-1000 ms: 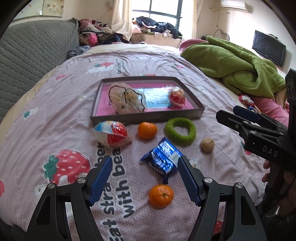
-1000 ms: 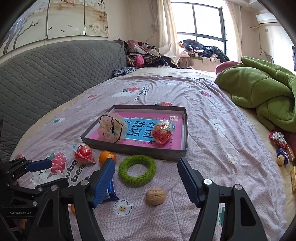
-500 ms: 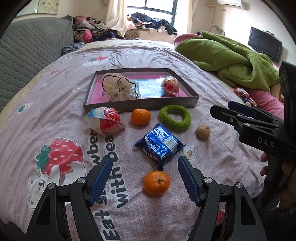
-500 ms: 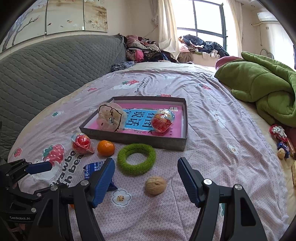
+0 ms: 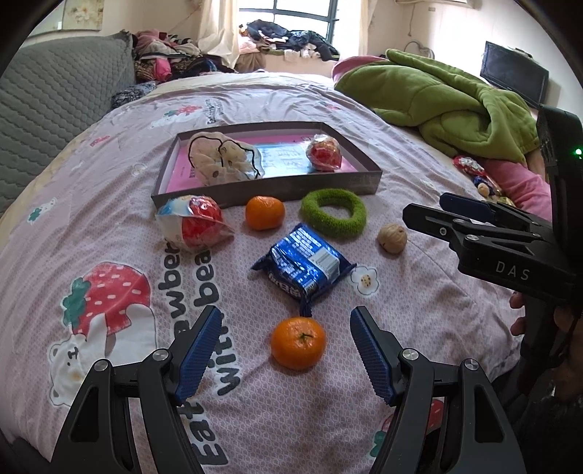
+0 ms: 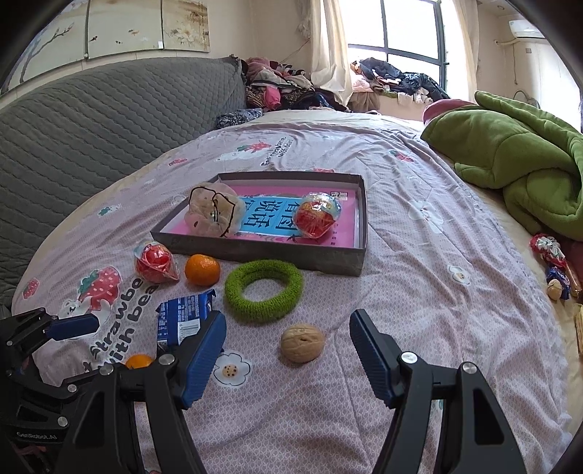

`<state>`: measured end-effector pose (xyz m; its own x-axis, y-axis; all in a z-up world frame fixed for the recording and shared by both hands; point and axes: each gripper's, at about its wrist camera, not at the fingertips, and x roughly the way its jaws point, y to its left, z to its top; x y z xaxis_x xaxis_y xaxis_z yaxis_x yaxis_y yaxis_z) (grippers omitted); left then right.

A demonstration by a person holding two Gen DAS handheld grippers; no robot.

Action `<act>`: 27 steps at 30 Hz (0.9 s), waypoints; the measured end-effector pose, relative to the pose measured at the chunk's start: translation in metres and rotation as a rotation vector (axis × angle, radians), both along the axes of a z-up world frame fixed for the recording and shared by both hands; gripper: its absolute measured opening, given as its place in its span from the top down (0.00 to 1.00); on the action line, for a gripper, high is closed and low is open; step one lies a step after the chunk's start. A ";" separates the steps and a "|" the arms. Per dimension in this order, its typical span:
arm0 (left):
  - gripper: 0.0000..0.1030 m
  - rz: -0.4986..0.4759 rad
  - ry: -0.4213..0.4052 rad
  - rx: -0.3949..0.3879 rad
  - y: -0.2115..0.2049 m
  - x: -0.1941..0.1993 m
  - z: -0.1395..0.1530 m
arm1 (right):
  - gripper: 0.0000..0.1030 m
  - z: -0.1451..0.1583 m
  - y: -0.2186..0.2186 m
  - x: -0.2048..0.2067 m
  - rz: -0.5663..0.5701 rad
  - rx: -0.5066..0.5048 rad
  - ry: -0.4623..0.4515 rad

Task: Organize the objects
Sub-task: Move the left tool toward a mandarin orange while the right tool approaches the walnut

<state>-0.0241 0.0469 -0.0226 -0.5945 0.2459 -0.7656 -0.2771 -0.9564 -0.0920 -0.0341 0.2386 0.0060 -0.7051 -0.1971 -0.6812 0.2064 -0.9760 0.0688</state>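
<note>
Orange (image 5: 298, 342) sits right between your left claw's (image 5: 286, 350) wide-open jaws, so you can grab it. Your right claw (image 6: 288, 352) gapes too, holding nothing, walnut (image 6: 302, 342) between its jaws. The tray (image 5: 291, 191) waits beyond

Home bedroom: bed (image 6: 419, 255) with strawberry-print quilt, grey quilted headboard (image 6: 91, 127), rumpled green blanket (image 6: 510, 164), clothes pile (image 6: 284, 87) by curtained window (image 6: 411, 40), wall AC unit (image 6: 526, 29), TV (image 5: 513, 78).
</note>
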 end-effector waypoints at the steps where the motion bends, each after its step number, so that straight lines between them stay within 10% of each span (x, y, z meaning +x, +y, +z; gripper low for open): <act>1: 0.28 -0.002 -0.002 0.000 0.001 0.001 -0.001 | 0.32 -0.002 0.000 0.000 -0.001 0.000 -0.007; 27: 0.28 -0.006 -0.084 -0.017 0.005 0.000 -0.022 | 0.32 -0.030 0.001 -0.003 0.000 0.021 -0.129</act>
